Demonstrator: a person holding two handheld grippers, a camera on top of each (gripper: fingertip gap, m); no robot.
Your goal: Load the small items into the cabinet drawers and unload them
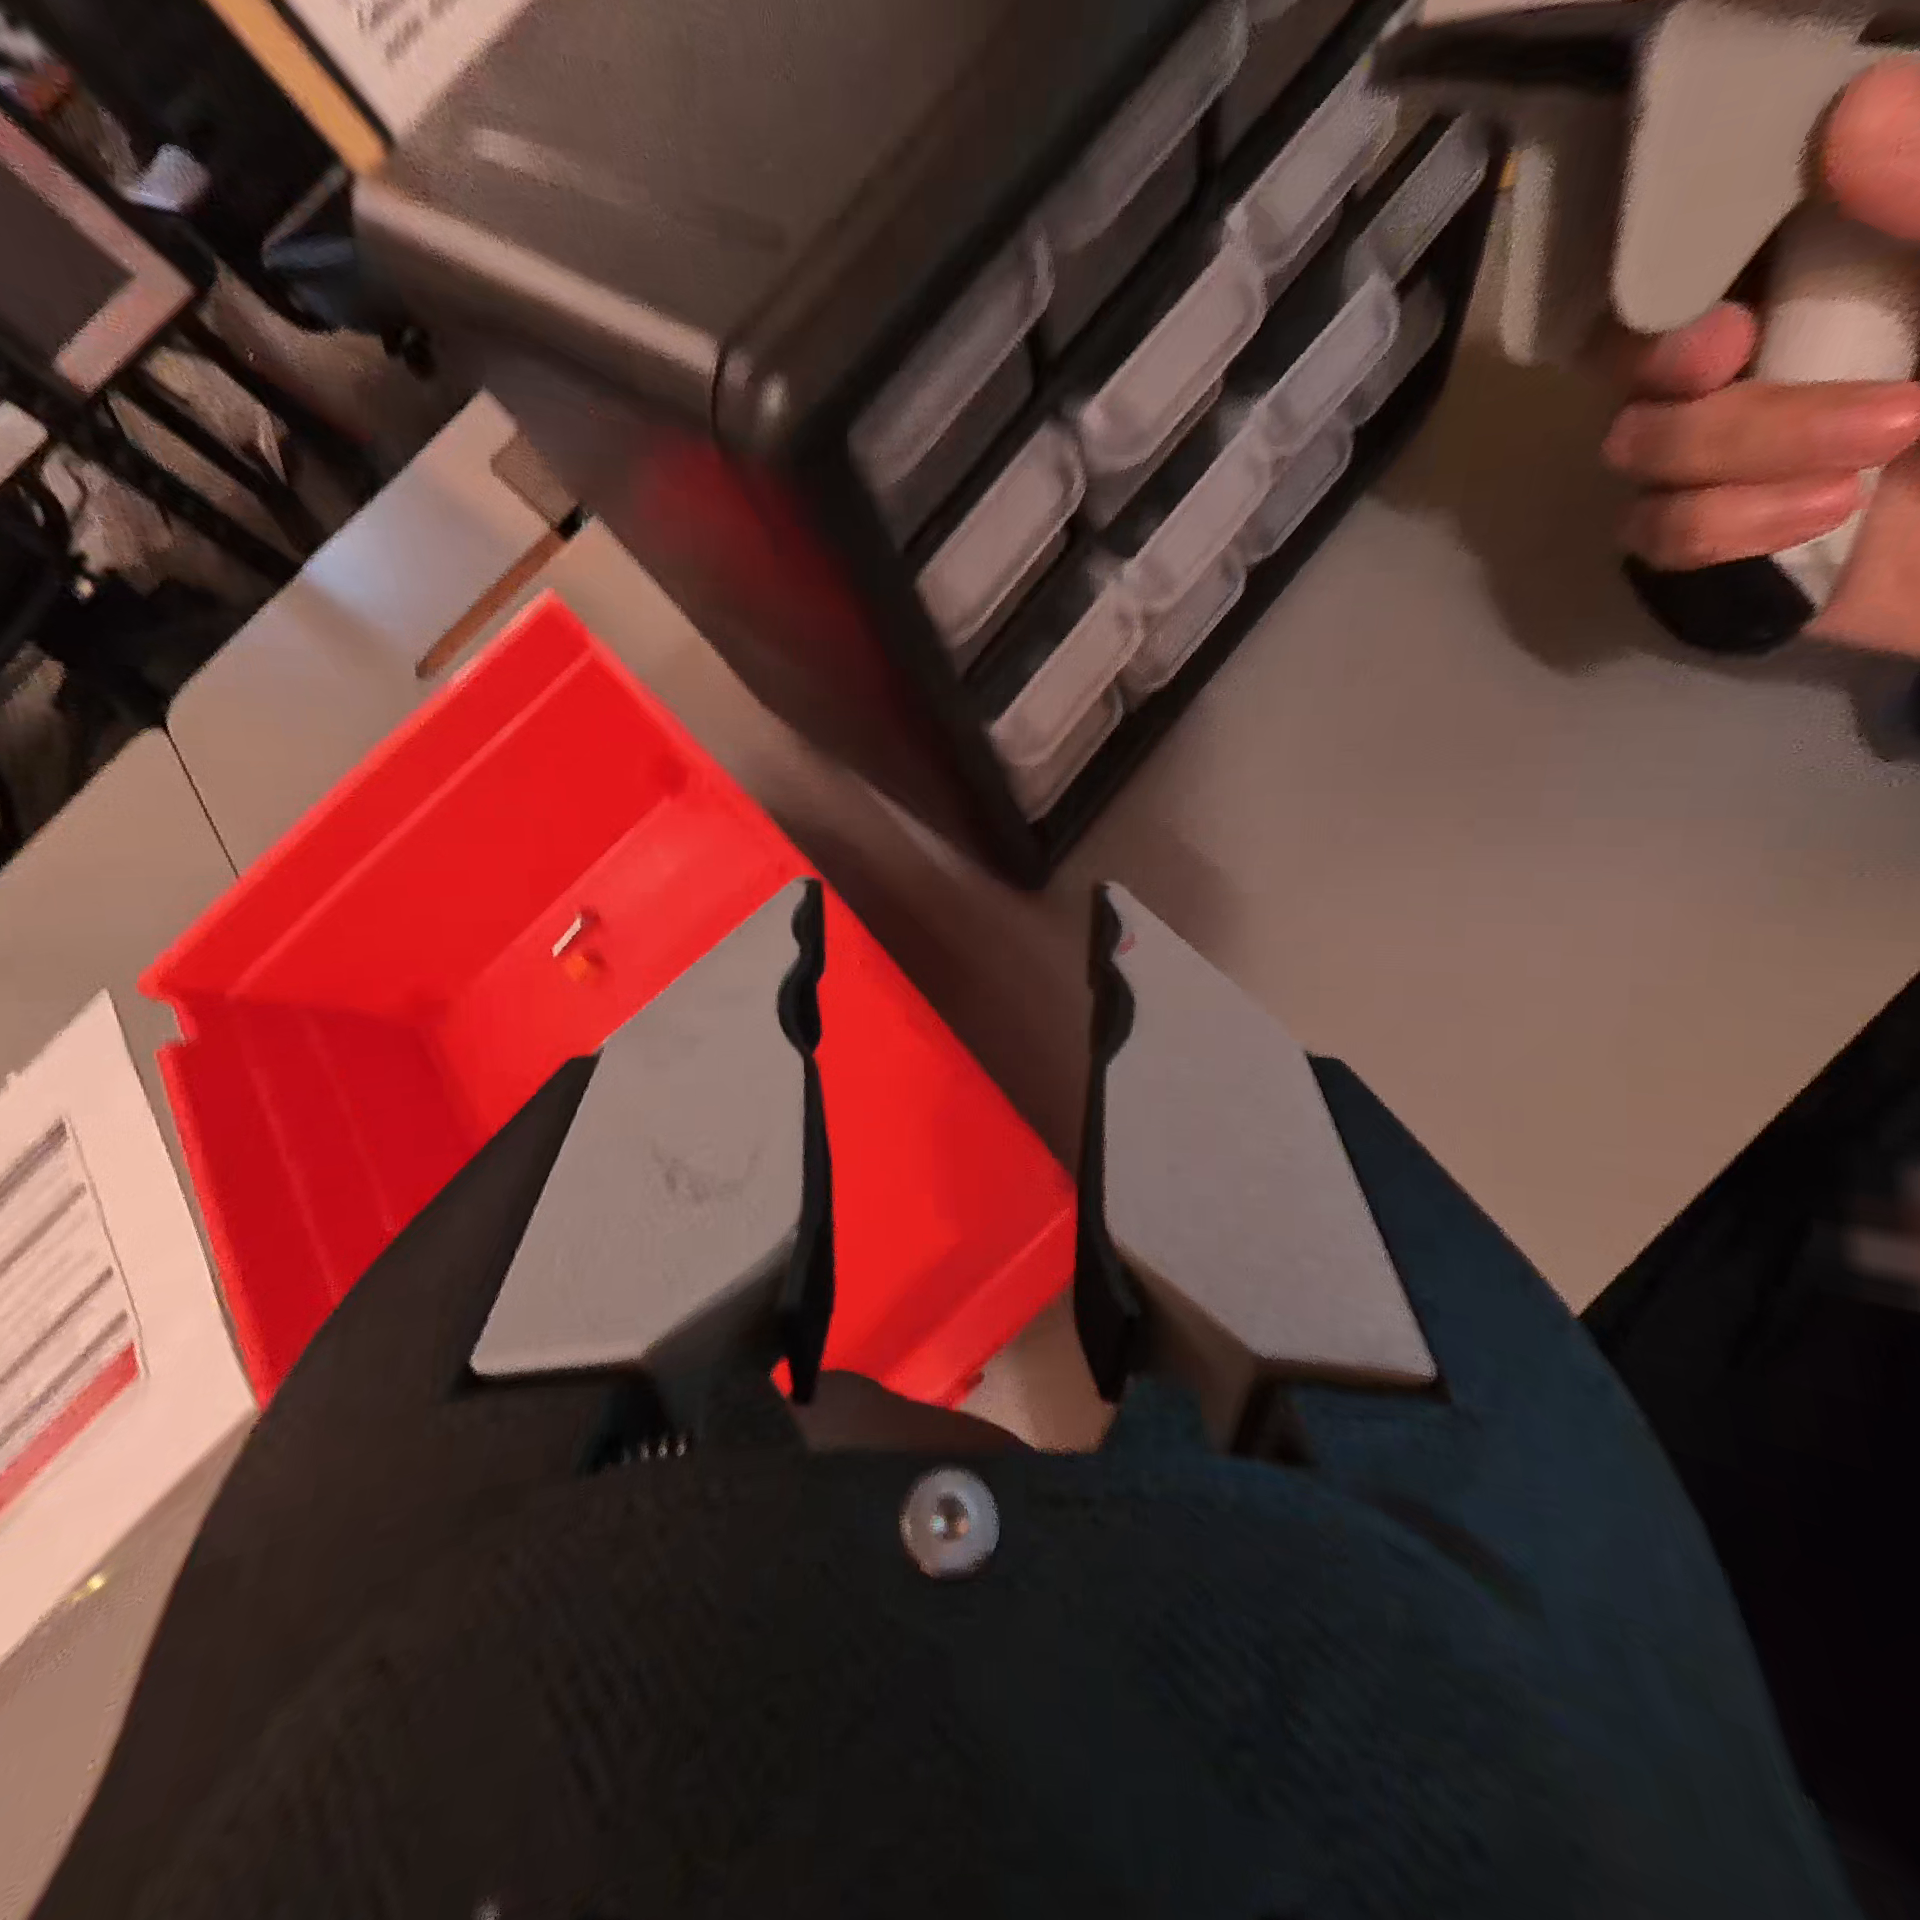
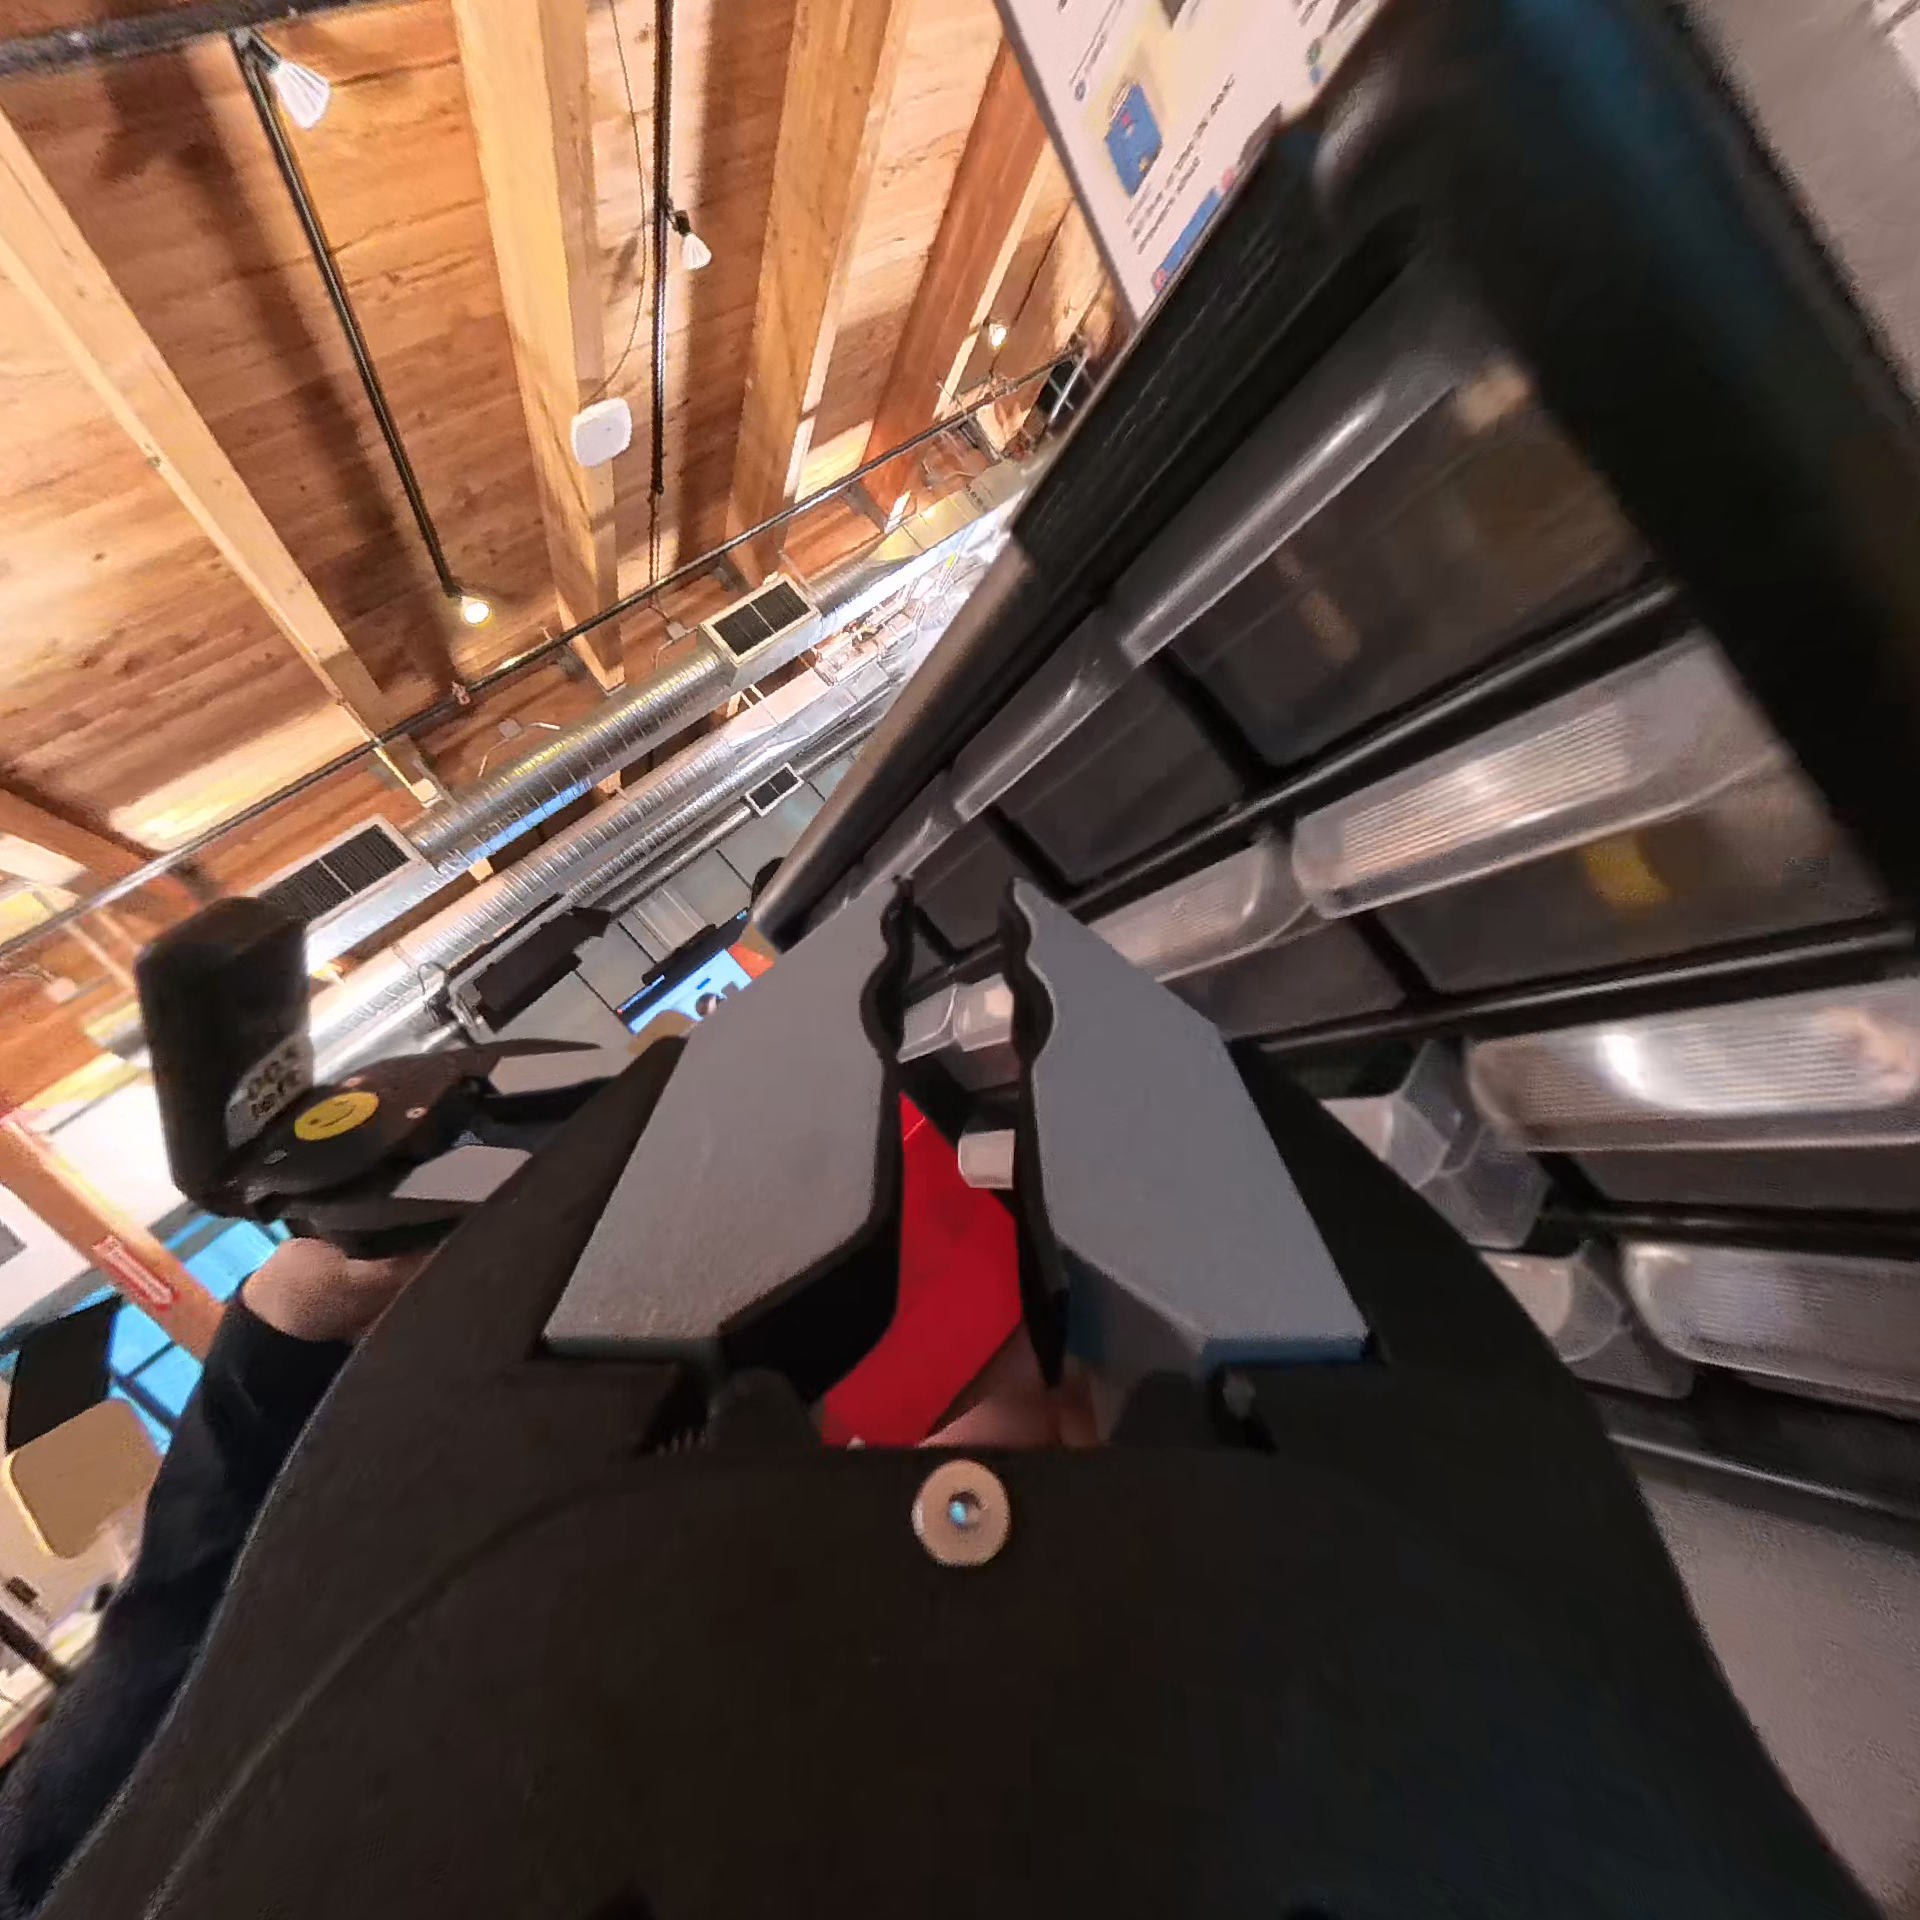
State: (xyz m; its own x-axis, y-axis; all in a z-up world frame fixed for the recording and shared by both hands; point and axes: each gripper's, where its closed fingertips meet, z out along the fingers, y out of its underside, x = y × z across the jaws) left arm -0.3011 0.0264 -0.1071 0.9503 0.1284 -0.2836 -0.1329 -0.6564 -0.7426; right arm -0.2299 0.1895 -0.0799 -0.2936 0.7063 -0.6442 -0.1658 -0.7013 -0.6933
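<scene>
My left gripper (image 1: 956, 894) is open and empty. It hovers over the near right wall of a red bin (image 1: 343, 1091) on the grey table (image 1: 1455, 935). A small silver and orange item (image 1: 577, 940) lies on the bin's floor. A black cabinet (image 1: 831, 343) with clear drawers (image 1: 1164, 384) stands behind the bin, all drawers pushed in. My right gripper (image 2: 958, 894) is tilted upward beside the cabinet front (image 2: 1558, 260). Its fingers stand slightly apart with nothing pressed between them. A clear drawer handle (image 2: 961, 1013) shows behind the gap. A hand (image 1: 1766, 447) holds that gripper at the top right.
A printed sheet (image 1: 73, 1247) lies left of the bin. The table's edge runs diagonally at the right (image 1: 1662, 1195). The red bin (image 2: 935, 1247) shows between my right fingers. The left gripper's body (image 2: 343, 1132) is off to the left. Wooden ceiling beams and ducts are overhead. The tips of one gripper are about 20 cm away from the tips of the other. The black cabinet (image 1: 831, 343) lies around 9 cm away from my left fingertips.
</scene>
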